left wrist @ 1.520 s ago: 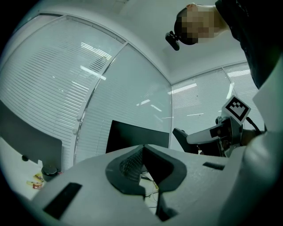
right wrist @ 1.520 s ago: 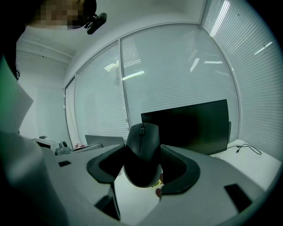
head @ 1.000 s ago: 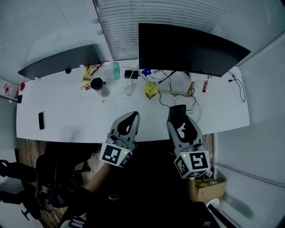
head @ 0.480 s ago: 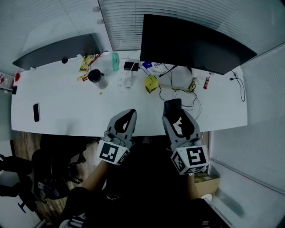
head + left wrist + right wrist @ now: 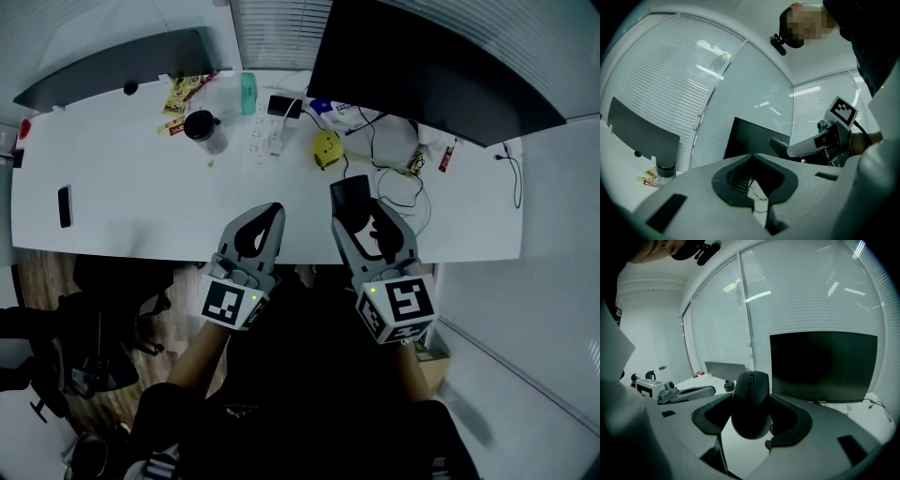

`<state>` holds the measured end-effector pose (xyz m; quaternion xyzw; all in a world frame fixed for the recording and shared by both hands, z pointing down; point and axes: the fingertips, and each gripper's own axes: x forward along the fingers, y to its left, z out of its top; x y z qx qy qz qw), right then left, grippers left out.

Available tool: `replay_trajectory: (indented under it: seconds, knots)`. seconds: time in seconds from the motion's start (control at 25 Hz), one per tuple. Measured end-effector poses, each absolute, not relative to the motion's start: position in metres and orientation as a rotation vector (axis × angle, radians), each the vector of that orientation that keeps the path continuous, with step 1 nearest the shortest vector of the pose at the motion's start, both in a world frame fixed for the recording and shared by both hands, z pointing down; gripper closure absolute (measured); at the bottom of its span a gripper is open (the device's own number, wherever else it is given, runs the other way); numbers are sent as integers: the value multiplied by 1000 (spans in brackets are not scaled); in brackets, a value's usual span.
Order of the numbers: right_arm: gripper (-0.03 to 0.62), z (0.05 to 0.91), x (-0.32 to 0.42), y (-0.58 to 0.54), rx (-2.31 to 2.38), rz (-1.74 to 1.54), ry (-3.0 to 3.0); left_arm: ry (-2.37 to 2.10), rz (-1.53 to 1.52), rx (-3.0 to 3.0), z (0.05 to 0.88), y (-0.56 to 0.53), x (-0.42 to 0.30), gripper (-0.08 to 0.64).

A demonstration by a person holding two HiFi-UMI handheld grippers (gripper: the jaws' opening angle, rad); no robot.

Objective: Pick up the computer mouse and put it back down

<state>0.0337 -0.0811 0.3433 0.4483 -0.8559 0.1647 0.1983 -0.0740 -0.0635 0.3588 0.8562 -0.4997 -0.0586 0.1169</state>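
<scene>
While the left gripper (image 5: 752, 180) hangs closed on nothing, the right gripper (image 5: 751, 423) clamps the mouse (image 5: 751, 401), long axis running out along the jaws toward the monitor (image 5: 441, 75). It's poised over the desk's (image 5: 141, 197) near edge, so the desk lies straight below.

Cool, dim light filled every view, lamp streaks glared on the blinds (image 5: 811, 291), and fisheye edges bent and darkened.

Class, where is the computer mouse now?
The computer mouse sits clamped in the right gripper, right of centre in the head view, over the desk before the monitor.
</scene>
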Motion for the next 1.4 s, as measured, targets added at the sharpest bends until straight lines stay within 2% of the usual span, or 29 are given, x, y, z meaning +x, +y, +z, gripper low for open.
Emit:
replay_trajectory:
  seconds: [0.48, 1.4]
  knots:
    - [344, 432, 9, -97, 1082, 612, -2278, -1505, -162, 2447, 375, -73, -87, 552]
    - [344, 587, 19, -96, 990, 815, -2015, -1459, -136, 2427, 398, -84, -83, 552]
